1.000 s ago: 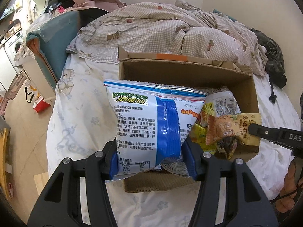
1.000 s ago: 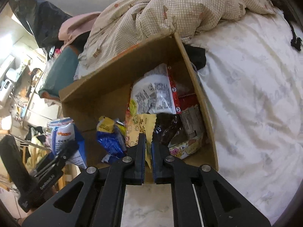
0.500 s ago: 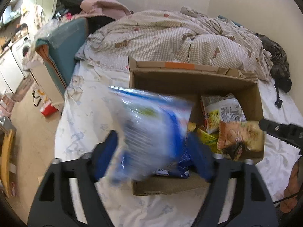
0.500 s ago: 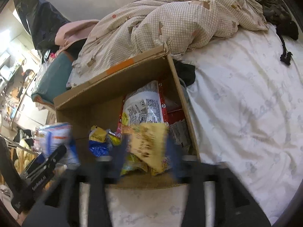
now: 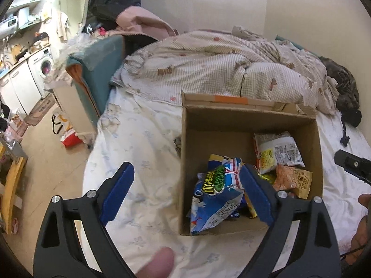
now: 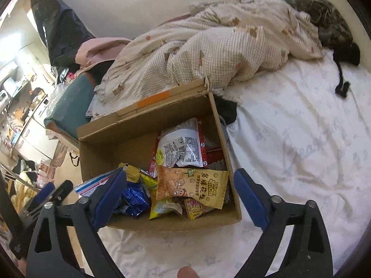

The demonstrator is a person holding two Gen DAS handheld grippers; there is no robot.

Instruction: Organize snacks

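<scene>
Left wrist view, both tongs (image 5: 186,194) (image 6: 178,197) spread empty, snack-filled cardboard box (image 5: 250,125) beside rumpled quilt (image 5: 220,69)

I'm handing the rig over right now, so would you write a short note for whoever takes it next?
Left gripper: open, empty, above the box's near left corner.
Right gripper: open, empty, over the box's near edge.
The cardboard box sits on the bed. The blue-and-white bag and the orange peanut packet lie inside it on the other snacks.
Done: both packets are in the box.
Left: no loose snacks show on the visible bedding; check elsewhere.
</scene>
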